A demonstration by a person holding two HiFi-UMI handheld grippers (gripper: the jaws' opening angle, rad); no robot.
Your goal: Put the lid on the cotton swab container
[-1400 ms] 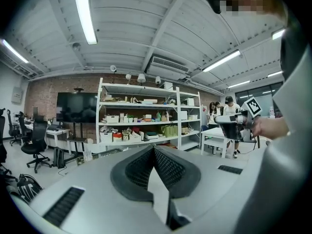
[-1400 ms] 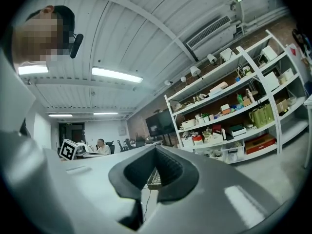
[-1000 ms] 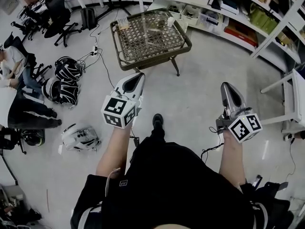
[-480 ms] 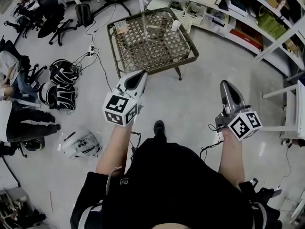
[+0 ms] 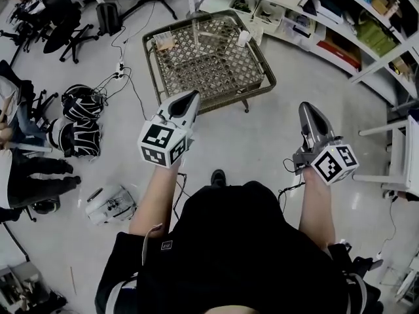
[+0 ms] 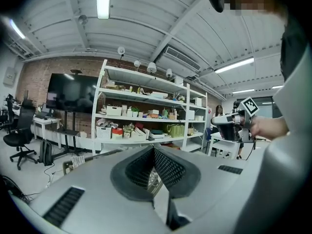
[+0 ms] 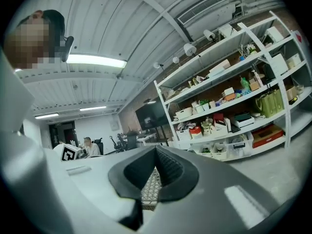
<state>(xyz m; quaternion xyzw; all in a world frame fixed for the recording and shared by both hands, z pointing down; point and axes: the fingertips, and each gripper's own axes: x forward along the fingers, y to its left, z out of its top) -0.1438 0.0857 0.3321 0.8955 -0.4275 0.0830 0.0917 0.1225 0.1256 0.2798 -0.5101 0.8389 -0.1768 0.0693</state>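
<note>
A low wicker-top table (image 5: pixel 256 77) stands on the floor ahead of me. On its far right corner is a small white cylinder (image 5: pixel 244 38); a clear upright thing (image 5: pixel 196 34) and a small tan item (image 5: pixel 163 42) stand further left. I cannot tell which is the cotton swab container or its lid. My left gripper (image 5: pixel 189 97) is held in the air short of the table's near edge, shut and empty. My right gripper (image 5: pixel 306 108) hangs to the right of the table, also shut with nothing in it. Both gripper views show the jaws meeting, left (image 6: pixel 154 150) and right (image 7: pixel 156 150).
Long white shelves (image 5: pixel 340 25) full of boxes run behind and to the right of the table. A white table (image 5: pixel 409 156) stands at the right edge. Bags and helmets (image 5: pixel 78 120), cables, office chairs (image 5: pixel 59 18) and seated people fill the floor at the left.
The table has come nearer and lower in the head view as I move toward it. Both grippers stay shut and have risen slightly toward the table.
</note>
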